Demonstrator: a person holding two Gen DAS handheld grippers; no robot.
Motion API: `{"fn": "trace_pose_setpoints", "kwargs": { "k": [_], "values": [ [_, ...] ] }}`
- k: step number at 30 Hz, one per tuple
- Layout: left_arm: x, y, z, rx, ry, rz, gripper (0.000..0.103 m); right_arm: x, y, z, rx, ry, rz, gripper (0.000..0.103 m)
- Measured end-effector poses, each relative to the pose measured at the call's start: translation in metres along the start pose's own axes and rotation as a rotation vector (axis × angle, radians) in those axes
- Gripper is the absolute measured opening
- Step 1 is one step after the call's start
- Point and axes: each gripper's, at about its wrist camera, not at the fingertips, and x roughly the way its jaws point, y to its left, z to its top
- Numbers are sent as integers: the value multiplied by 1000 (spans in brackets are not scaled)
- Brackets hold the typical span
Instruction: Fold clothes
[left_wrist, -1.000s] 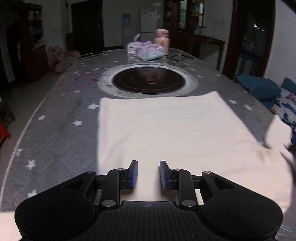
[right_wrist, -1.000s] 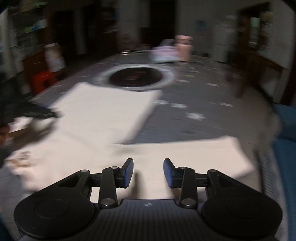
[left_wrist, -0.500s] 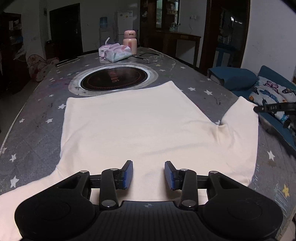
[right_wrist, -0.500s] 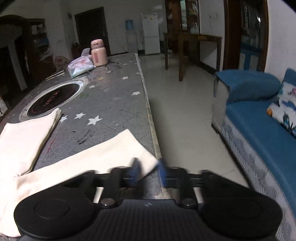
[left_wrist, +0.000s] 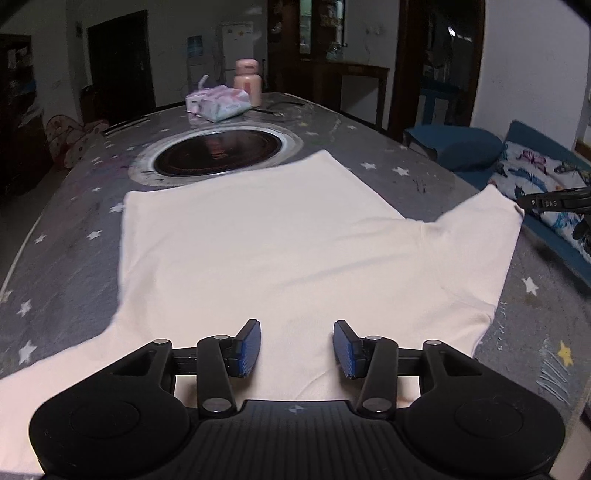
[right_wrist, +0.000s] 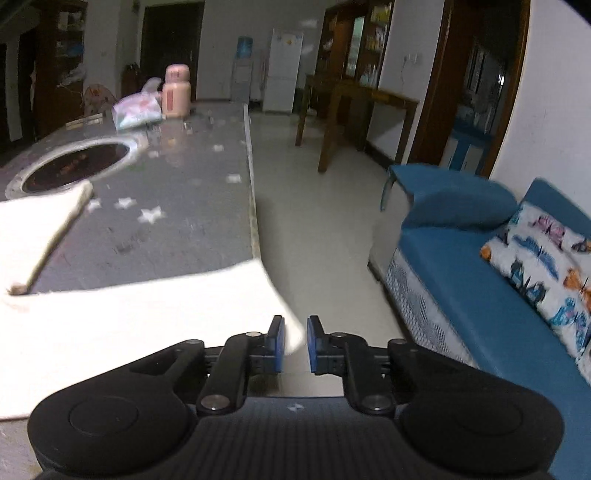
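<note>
A cream shirt (left_wrist: 258, 240) lies spread flat on the grey star-patterned table (left_wrist: 74, 221). My left gripper (left_wrist: 297, 347) hovers over its near edge. Its jaws are opening, and the cloth lies under them, not pinched. The right sleeve (left_wrist: 480, 251) stretches out to the table's right edge, where my right gripper (left_wrist: 532, 202) meets its tip. In the right wrist view, the right gripper (right_wrist: 295, 343) has a narrow gap between its pads and its jaws are opening. The sleeve's (right_wrist: 147, 321) corner sits in that gap, hanging just past the table edge.
A round inset hob (left_wrist: 218, 151) lies beyond the shirt. A tissue pack (left_wrist: 218, 103) and a pink bottle (left_wrist: 247, 79) stand at the far end. A blue sofa (right_wrist: 480, 277) with a patterned cushion (right_wrist: 546, 266) stands right of the table, with bare floor between.
The right sleeve has been drawn out flat to the right. My right gripper swung to the sleeve's end, closed, then parted slightly. My left gripper's jaws have widened.
</note>
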Motion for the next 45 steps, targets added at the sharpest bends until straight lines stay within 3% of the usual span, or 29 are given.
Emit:
{"fn": "trace_pose_setpoints", "kwargs": {
  "k": [2, 5, 10, 16, 19, 23, 27, 31, 38, 45],
  "values": [
    [-13, 14, -5, -38, -15, 19, 47, -15, 8, 7, -13, -37, 36, 19],
    [-32, 42, -15, -106, -28, 100, 47, -36, 32, 17, -61, -68, 180, 34],
    [-52, 99, -39, -234, -9, 375, 47, -56, 94, 16, -165, -47, 465, 40],
    [-68, 165, -66, -401, 19, 656, 50, -66, 171, 5, -344, -23, 676, 46],
    [-71, 189, -75, -458, 18, 661, 51, -67, 199, -2, -400, -7, 739, 46],
    [-70, 195, -75, -441, 3, 625, 50, -73, 227, -12, -465, 11, 796, 49],
    [-71, 194, -76, -442, -19, 587, 22, -68, 244, -21, -515, 52, 810, 49],
    [-71, 196, -73, -429, -34, 592, 4, -70, 245, -26, -527, 63, 804, 50],
    [-57, 213, -62, -360, -28, 678, 3, -79, 240, -33, -549, 79, 808, 50],
    [-41, 220, -63, -334, -1, 708, 4, -87, 241, -29, -538, 61, 816, 51]
  ]
}}
